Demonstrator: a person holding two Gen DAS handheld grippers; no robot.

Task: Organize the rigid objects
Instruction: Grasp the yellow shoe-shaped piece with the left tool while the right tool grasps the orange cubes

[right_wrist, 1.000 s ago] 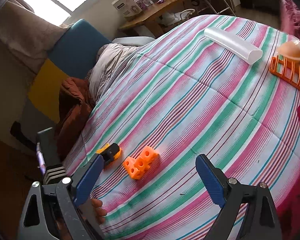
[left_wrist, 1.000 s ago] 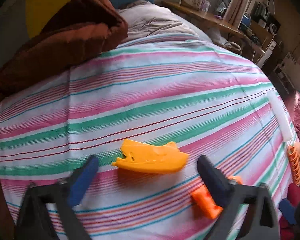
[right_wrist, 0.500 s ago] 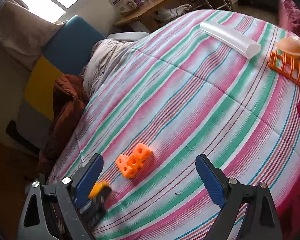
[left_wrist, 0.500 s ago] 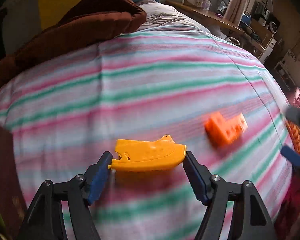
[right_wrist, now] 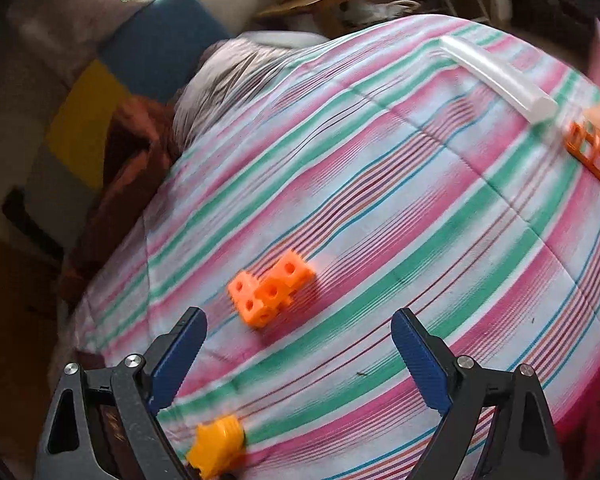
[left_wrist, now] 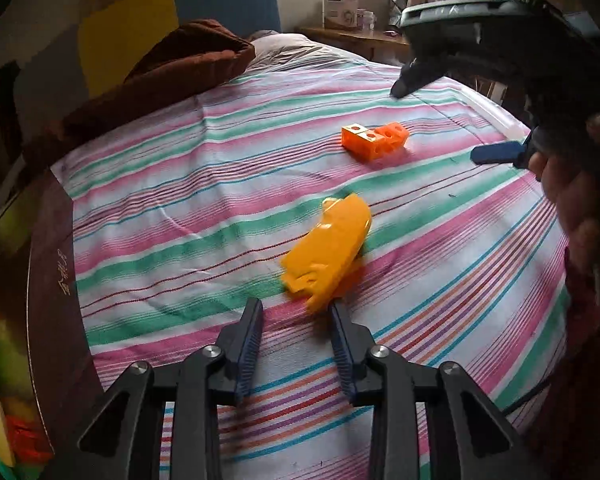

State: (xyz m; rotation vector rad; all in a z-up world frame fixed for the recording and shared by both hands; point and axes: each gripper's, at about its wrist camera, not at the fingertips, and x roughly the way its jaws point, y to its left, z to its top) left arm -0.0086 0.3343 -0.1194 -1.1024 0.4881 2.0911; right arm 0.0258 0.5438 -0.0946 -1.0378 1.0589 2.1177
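Yellow plastic piece (left_wrist: pixel 327 249) is lying on the striped bedspread (left_wrist: pixel 180 208) just beyond the left gripper (left_wrist: pixel 296 334), whose jaws have just been closing with nothing between them, while the orange block cluster (right_wrist: pixel 269 294) is waiting ahead of the released right gripper (right_wrist: pixel 298 350), leaving sorting undone and no container showing.
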